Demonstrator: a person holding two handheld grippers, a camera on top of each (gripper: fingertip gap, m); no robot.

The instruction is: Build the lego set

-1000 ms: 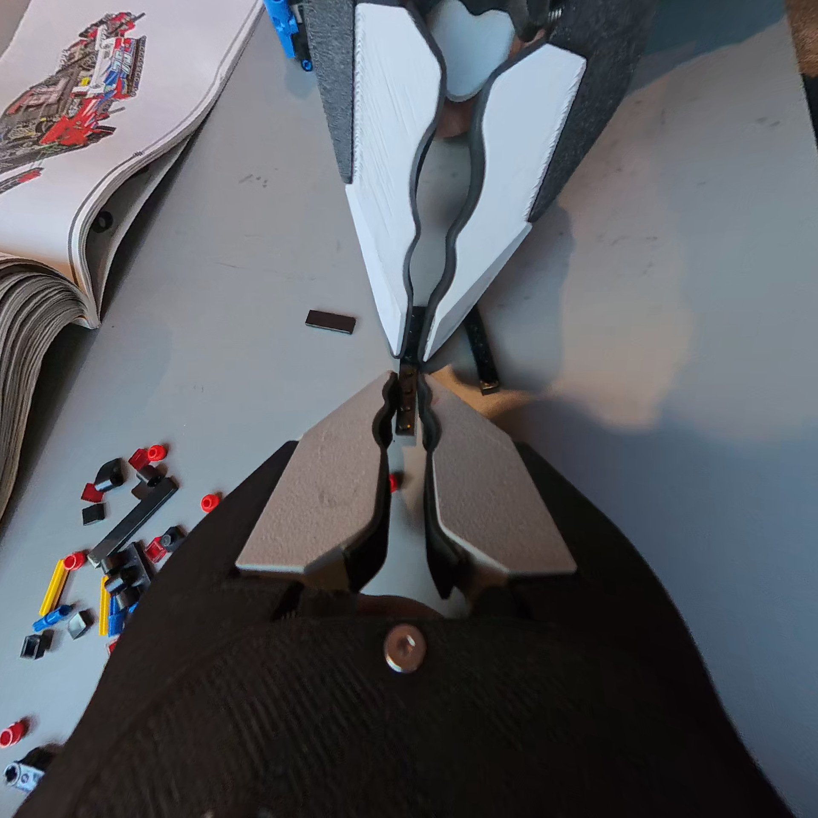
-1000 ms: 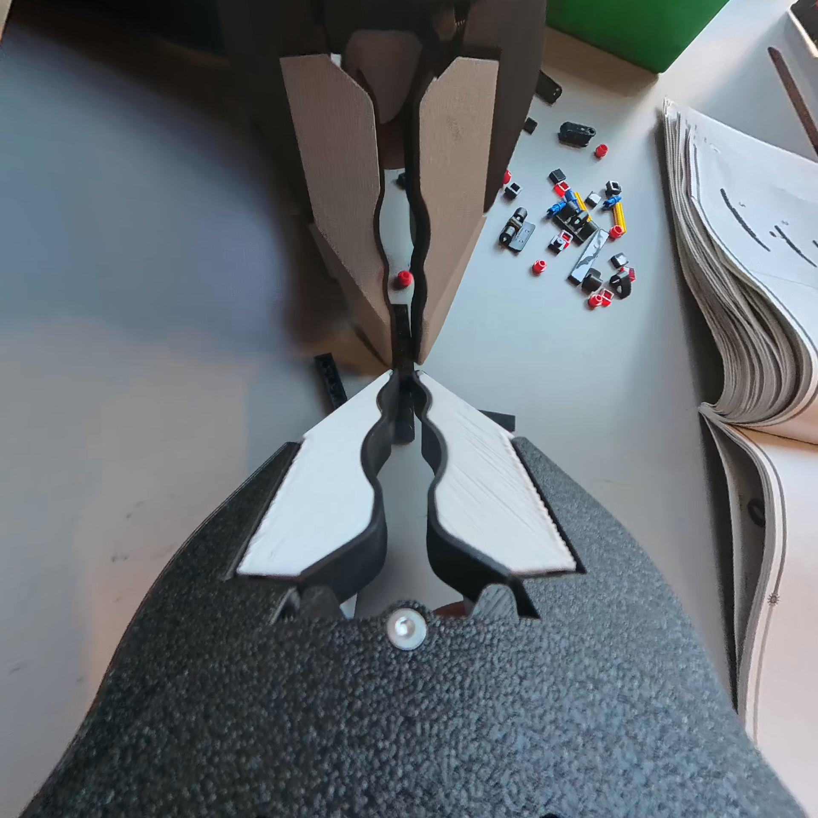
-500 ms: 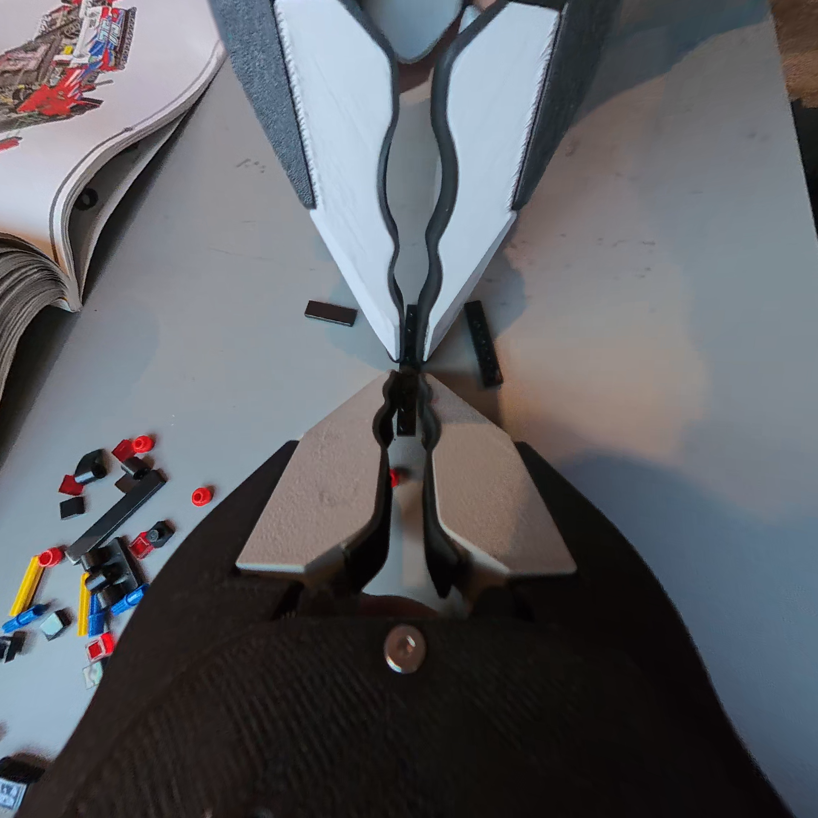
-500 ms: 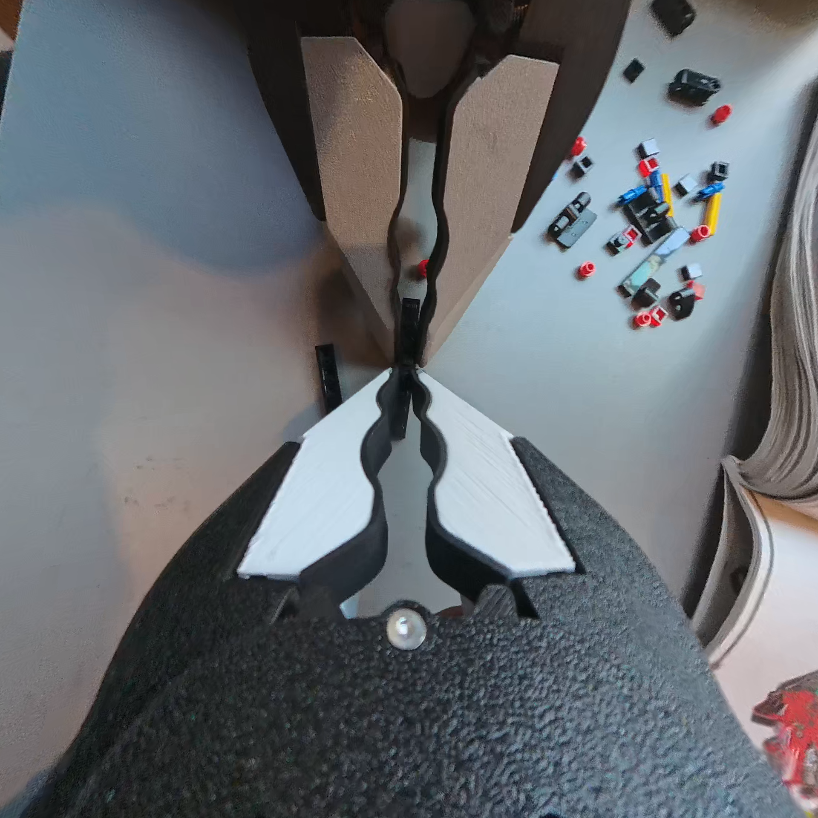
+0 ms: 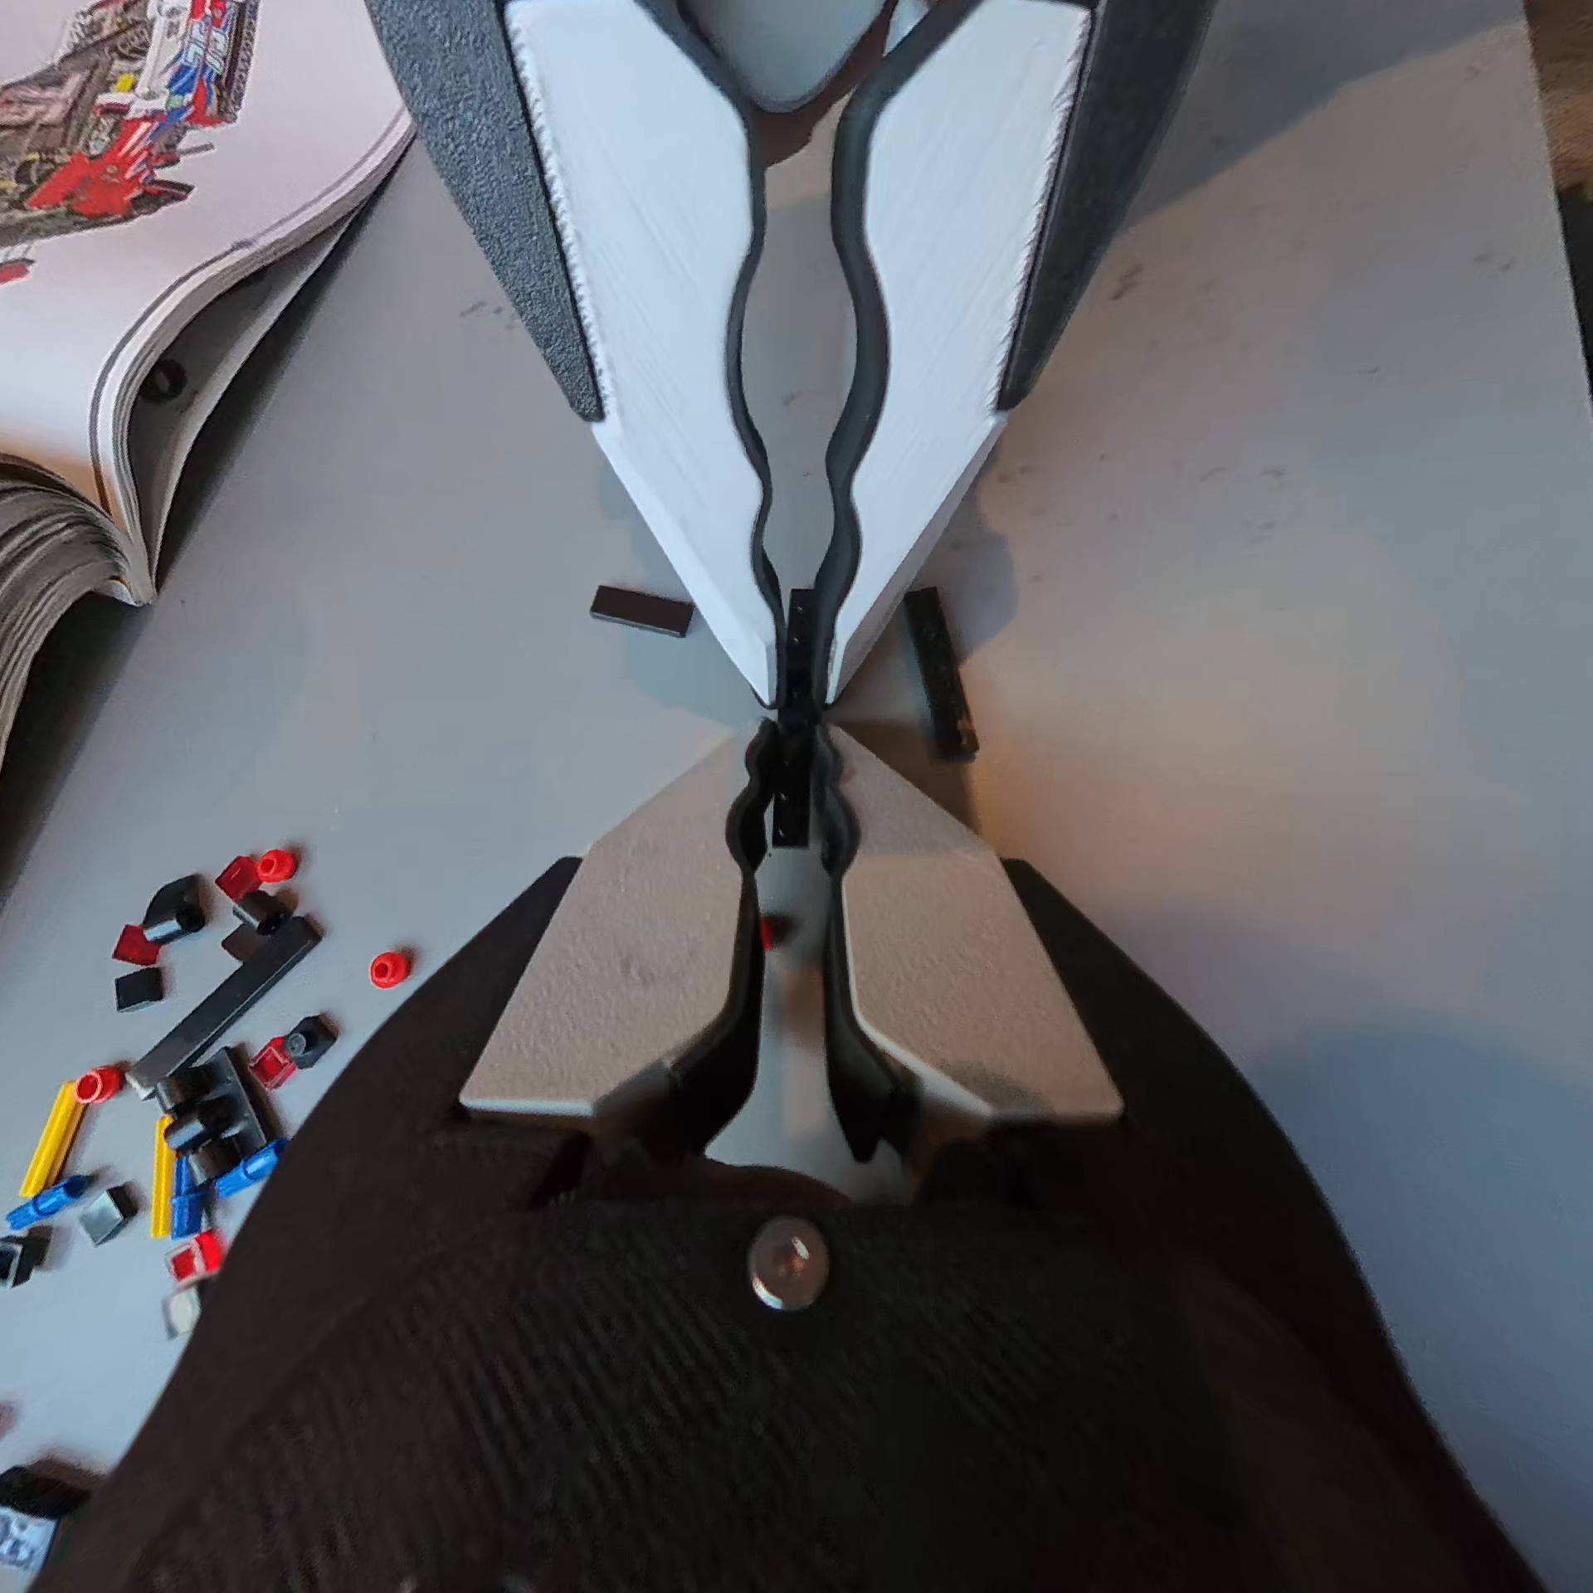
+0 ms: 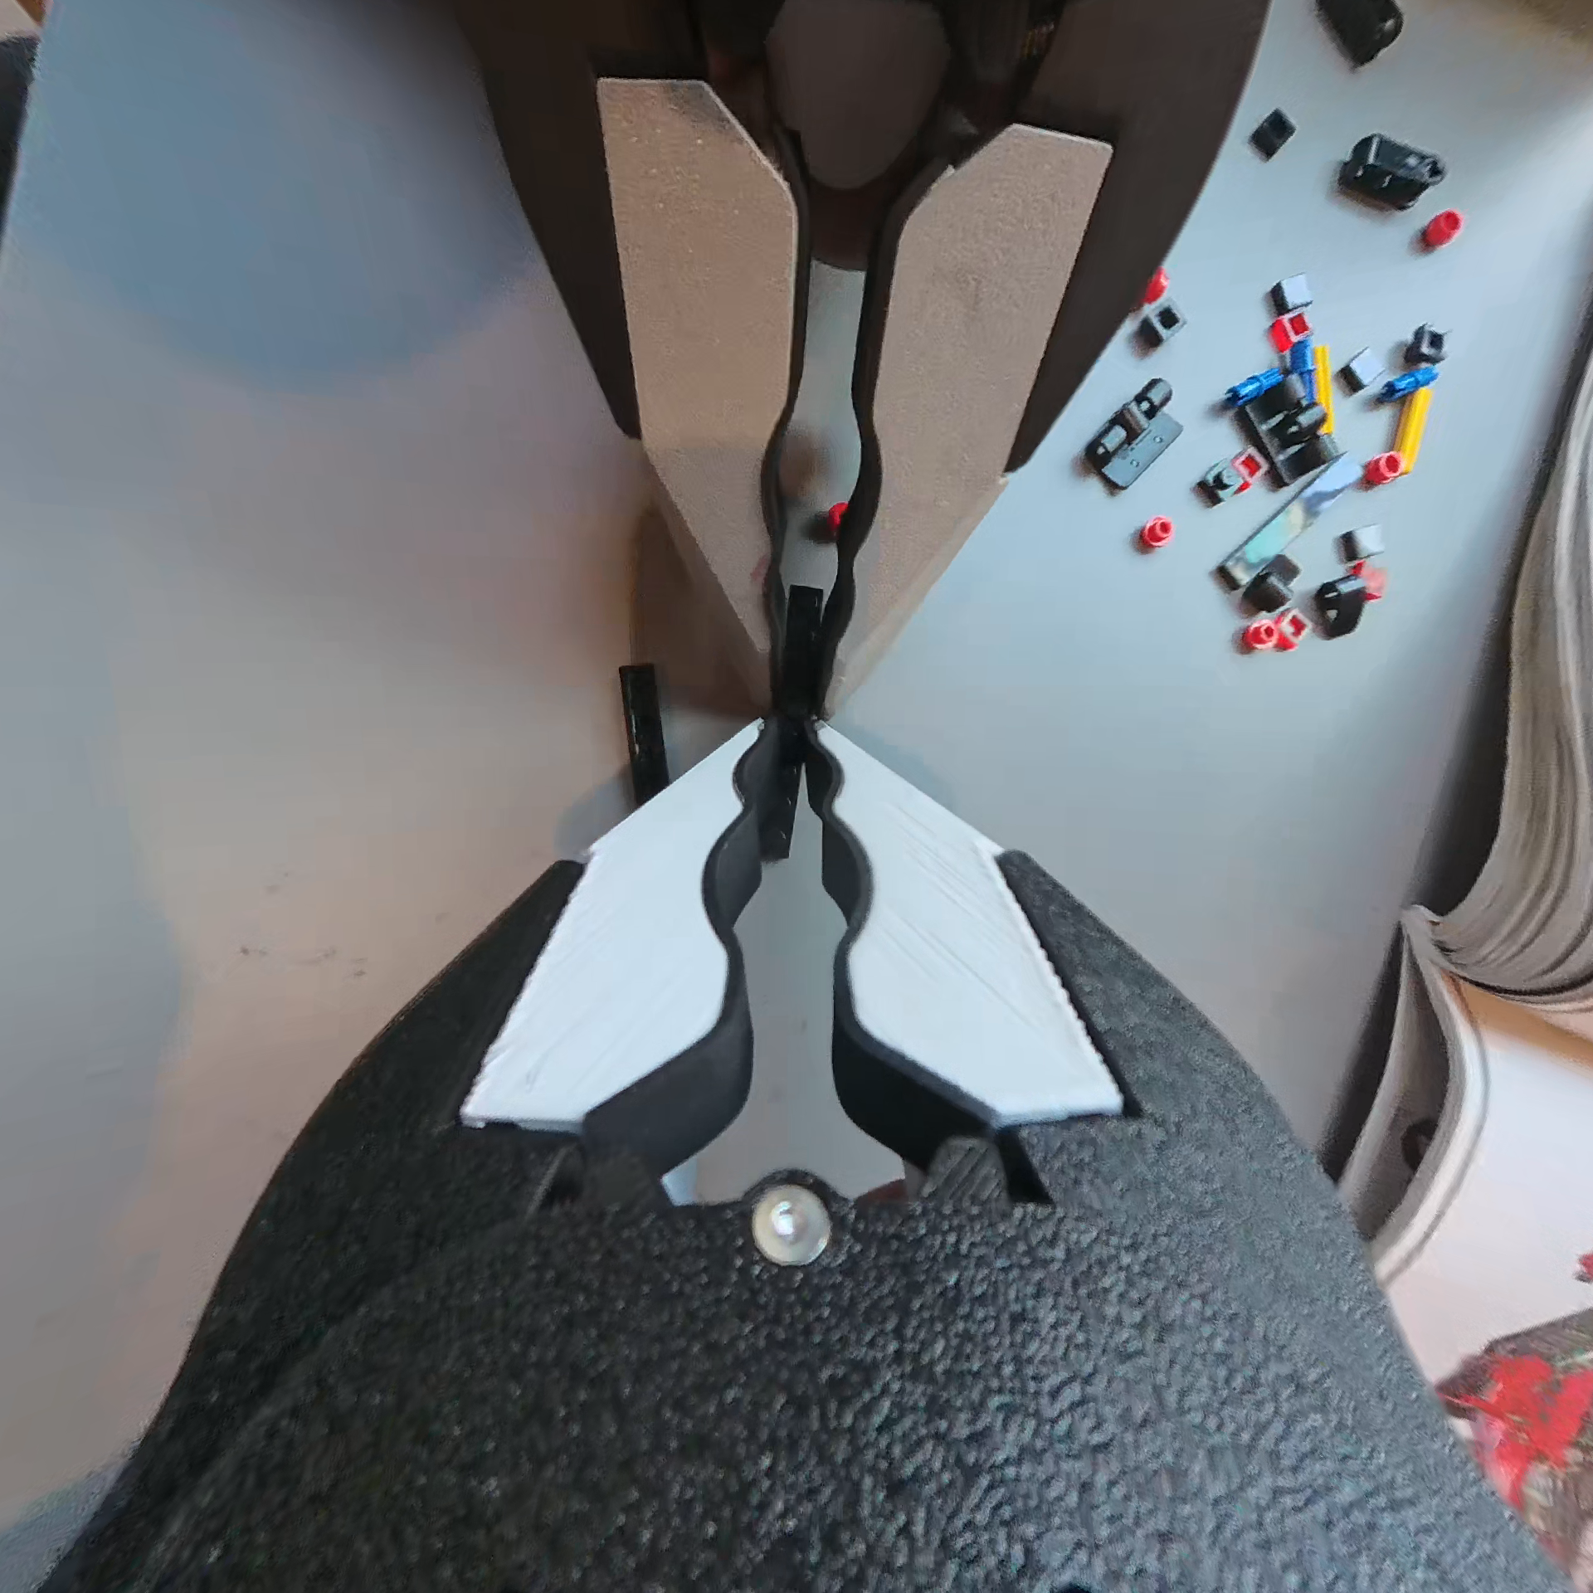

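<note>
A small red piece (image 5: 773, 933) on the table is half hidden behind the left gripper's fingers (image 5: 603, 983). The open booklet (image 5: 164, 190) is cut off at the picture's top left. A black strip (image 6: 642, 737) hides partly behind the right gripper's finger (image 6: 638, 974).

Table (image 5: 1250, 534): smooth matt grey, scuffed. Left gripper (image 5: 795, 743): ribbed black printed plastic shell, matt grainy grey fingers (image 5: 638, 974), shiny metal screw (image 5: 789, 1274). Right gripper (image 6: 786, 728): rough pebbled black shell, white fingers (image 6: 621, 974) with fine layer lines, black rubbery pads. Black strip (image 5: 795, 776) and loose bricks (image 5: 215, 1060): glossy plastic. Booklet (image 5: 129, 215): glossy printed paper.
</note>
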